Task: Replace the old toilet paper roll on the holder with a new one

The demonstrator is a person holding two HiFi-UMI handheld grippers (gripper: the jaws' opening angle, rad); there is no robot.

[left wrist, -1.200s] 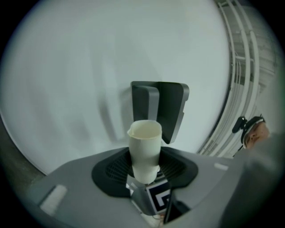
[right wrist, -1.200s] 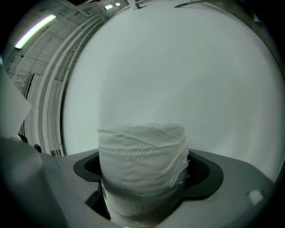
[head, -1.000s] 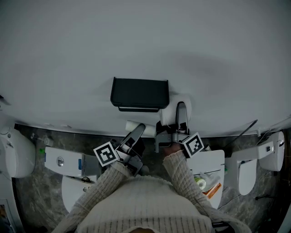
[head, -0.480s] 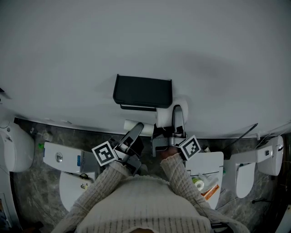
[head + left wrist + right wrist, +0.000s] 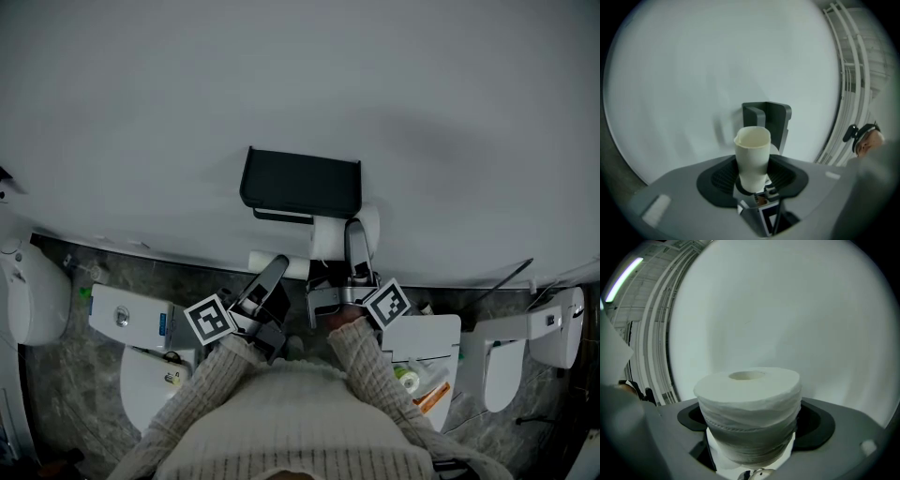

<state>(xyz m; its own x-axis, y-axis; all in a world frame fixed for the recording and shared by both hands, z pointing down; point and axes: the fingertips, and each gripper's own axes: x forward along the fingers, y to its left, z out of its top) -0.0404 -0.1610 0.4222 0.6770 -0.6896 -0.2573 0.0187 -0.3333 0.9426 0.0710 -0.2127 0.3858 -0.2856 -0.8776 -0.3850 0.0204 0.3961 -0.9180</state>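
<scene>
The left gripper (image 5: 752,183) clamps the empty cardboard tube (image 5: 752,154) upright between its jaws; the right gripper (image 5: 750,427) grips the full new roll (image 5: 749,404) just below the black holder (image 5: 302,181)

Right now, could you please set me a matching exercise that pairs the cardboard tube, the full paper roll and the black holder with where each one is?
Things:
1. cardboard tube
2. full paper roll
3. black holder

Places:
A. mounted on the wall
B. clamped in the left gripper
C. clamped in the right gripper

Pairs: 1-B; 2-C; 3-A
</scene>
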